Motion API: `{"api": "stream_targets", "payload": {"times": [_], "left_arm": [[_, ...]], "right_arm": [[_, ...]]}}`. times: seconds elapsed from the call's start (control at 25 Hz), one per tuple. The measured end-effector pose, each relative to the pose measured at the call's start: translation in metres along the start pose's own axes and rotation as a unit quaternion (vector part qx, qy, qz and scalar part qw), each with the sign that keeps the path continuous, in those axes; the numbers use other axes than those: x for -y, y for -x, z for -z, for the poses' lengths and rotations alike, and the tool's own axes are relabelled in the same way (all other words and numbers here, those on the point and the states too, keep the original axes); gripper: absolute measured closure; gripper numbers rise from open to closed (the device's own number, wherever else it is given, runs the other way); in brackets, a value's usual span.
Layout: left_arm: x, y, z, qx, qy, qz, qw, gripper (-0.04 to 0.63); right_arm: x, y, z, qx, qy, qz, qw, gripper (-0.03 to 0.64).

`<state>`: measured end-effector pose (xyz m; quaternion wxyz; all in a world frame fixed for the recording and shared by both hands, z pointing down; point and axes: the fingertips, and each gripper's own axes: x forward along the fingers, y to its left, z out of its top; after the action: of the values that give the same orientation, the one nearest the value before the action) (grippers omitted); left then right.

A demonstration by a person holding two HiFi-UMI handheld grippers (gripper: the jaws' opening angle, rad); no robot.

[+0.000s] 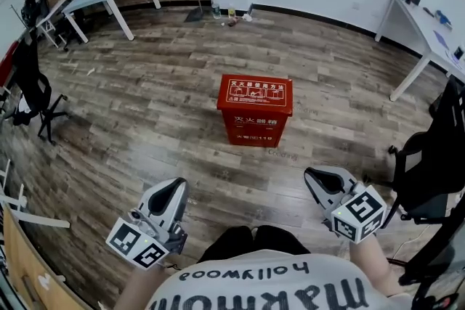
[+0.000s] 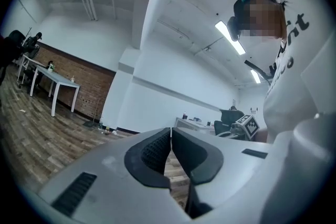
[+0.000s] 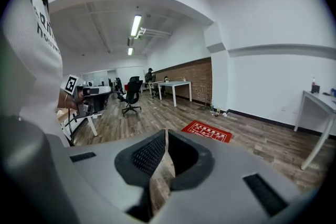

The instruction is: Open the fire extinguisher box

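Left tongs (image 1: 168, 194) & right tongs (image 1: 324, 180) were pressed together, empty; I reckoned: reach red metal box (image 1: 253, 128), spread tongs, lift lid (image 1: 255, 93) front.

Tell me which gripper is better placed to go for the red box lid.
Probably right: the right gripper points toward the red box, which shows ahead of its shut jaws; the left gripper shows no box in its view. Both are well short.

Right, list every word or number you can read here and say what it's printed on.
"灭火器使用方法": lid of the red fire extinguisher box.
"灭火器箱": front of the same box.
"119": lower on that front; the small print beside it and on the lid is too small to read.
"hollywood": white shirt, upside down in the head view; the bigger letters below are cut off.
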<state>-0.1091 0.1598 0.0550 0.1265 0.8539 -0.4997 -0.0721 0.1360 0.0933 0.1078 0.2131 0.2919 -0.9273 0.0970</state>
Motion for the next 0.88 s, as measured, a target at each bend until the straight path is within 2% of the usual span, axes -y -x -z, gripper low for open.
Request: {"api": "stream_targets", "payload": {"times": [0.2,0.4,0.52,0.68,0.8,0.88], "left_arm": [[-0.011,-0.018,0.007,-0.022,0.002,0.006,0.9997,0.583],[-0.037,-0.050,0.013,-0.026,0.016,0.032,0.9990,0.583],[-0.056,-0.080,0.003,-0.023,0.015,0.056,0.9980,0.583],[-0.069,-0.112,-0.007,-0.047,-0.018,0.107,0.9930,0.583],[-0.088,-0.126,-0.011,-0.074,-0.047,0.134,0.9871,0.583],[-0.104,-0.134,-0.013,-0.083,-0.051,0.144,0.9847,0.583]], "right_arm": [[0.009,-0.014,0.010,-0.015,-0.015,0.000,1.000,0.597],[0.027,-0.026,0.013,-0.041,-0.002,0.030,0.999,0.597],[0.038,-0.035,0.006,-0.048,0.005,0.052,0.997,0.597],[0.057,-0.051,-0.005,-0.045,-0.019,0.087,0.995,0.597],[0.059,-0.076,-0.011,-0.043,-0.039,0.089,0.994,0.597],[0.058,-0.094,-0.013,-0.054,-0.037,0.087,0.994,0.597]]}}
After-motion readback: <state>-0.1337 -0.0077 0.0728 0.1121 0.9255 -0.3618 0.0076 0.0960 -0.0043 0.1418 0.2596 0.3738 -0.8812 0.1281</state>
